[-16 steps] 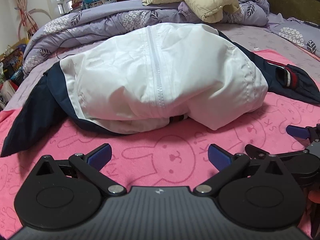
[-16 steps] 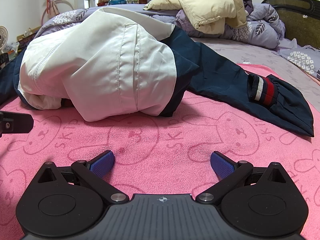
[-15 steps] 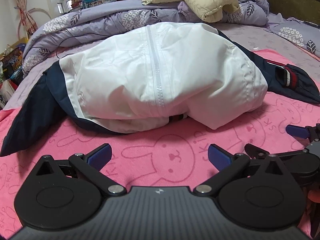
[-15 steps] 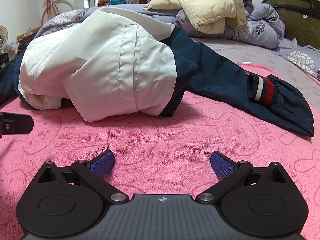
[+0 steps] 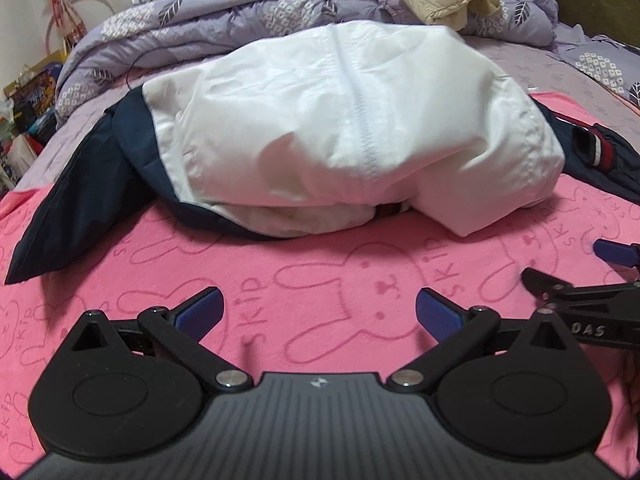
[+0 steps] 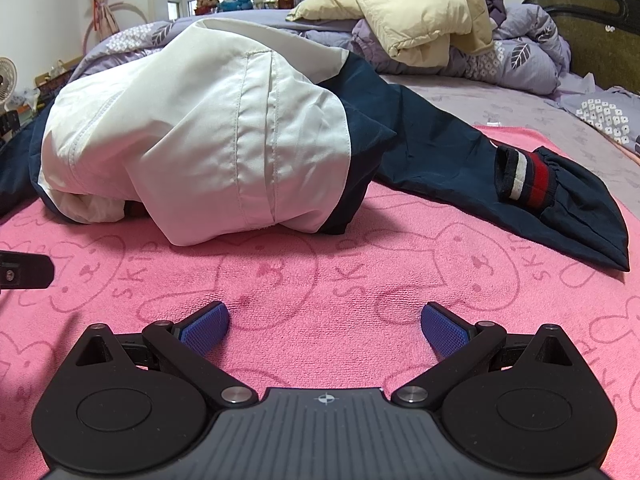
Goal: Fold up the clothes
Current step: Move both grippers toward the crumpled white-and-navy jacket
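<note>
A white and navy jacket (image 5: 340,128) lies bunched up on a pink rabbit-print towel (image 5: 320,264), zip facing up. Its navy sleeves spread out: one to the left (image 5: 68,216), one to the right with a striped cuff (image 6: 528,180). My left gripper (image 5: 318,312) hovers over the towel in front of the jacket, open and empty. My right gripper (image 6: 324,328) is also open and empty, short of the jacket's white hem (image 6: 224,160). The right gripper's finger shows at the right edge of the left wrist view (image 5: 616,252).
The towel lies on a bed with a rumpled purple quilt (image 5: 240,20) and a cream down coat (image 6: 400,8) piled behind the jacket. A dark headboard (image 6: 592,32) stands at the far right. Clutter and a window line the left side.
The left wrist view has shifted a little closer to the jacket and slightly rightward. The right gripper has stayed where it was.
</note>
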Tool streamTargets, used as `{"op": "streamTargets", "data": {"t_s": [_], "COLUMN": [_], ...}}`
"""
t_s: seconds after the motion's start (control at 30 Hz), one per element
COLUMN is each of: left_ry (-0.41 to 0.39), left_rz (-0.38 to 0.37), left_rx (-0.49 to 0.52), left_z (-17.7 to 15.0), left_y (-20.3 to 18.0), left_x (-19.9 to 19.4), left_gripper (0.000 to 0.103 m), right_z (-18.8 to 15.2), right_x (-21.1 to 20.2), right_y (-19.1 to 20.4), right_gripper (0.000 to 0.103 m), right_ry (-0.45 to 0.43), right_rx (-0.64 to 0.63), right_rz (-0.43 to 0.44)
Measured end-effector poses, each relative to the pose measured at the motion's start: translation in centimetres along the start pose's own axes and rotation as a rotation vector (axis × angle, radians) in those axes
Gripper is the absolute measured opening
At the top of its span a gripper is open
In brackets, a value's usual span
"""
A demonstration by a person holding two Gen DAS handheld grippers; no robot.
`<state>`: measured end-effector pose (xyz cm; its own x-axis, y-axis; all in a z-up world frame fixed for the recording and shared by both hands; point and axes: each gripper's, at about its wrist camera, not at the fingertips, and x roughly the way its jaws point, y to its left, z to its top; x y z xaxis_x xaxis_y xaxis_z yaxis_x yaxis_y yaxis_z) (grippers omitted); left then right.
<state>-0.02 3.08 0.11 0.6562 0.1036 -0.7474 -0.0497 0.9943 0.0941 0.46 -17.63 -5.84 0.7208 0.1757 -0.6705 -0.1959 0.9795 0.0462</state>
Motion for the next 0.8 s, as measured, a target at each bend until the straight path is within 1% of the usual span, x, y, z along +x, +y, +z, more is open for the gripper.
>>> {"op": "streamTargets", "data": {"t_s": [0.03,0.1,0.13,0.23,0.3,0.37,0.43,0.53,0.67,0.8], "left_ry": [0.01,0.017,0.016,0.003,-0.001,0.015,0.03,0.04,0.05,0.049], "left_rz": [-0.002,-0.006,-0.01,-0.018,-0.023,-0.027,-0.034,-0.033,-0.022,-0.028], "left_rx": [-0.001,0.004,0.007,0.012,0.004,-0.011,-0.019,-0.013,-0.01,-0.026], "left_z": [0.1,0.4,0.6,1.3,1.8,2.2,2.5,2.7,3.2,3.8], "left_y": [0.3,0.7,1.0,1.5,1.7,1.8,1.8,1.8,1.8,2.2], "left_x": [-0.1,-0.6,-0.9,-1.7,-1.9,-1.9,-1.8,-1.7,-1.5,-1.4], "left_gripper": [0.103,0.103,0.103,0.103,0.103,0.103,0.103,0.103,0.103,0.103], "right_z": [0.0,0.6,0.8,1.9,3.0,4.1,5.0,5.8,6.5,7.2], "right_x": [-0.3,-1.2,-2.0,-4.5,-5.2,-5.2,-5.2,-5.0,-4.7,-4.7], "right_y": [0.1,0.6,0.9,2.1,2.5,2.6,2.5,2.8,3.1,3.5], "right_gripper": [0.103,0.096,0.095,0.096,0.096,0.096,0.096,0.097,0.098,0.099], "right_ry": [0.008,0.018,0.007,-0.03,-0.013,0.023,0.035,0.052,0.078,0.073], "right_rx": [-0.015,-0.062,-0.093,-0.189,-0.221,-0.206,-0.179,-0.158,-0.168,-0.189], "right_rz": [0.004,0.026,0.049,0.083,0.114,0.136,0.159,0.135,0.138,0.135]}}
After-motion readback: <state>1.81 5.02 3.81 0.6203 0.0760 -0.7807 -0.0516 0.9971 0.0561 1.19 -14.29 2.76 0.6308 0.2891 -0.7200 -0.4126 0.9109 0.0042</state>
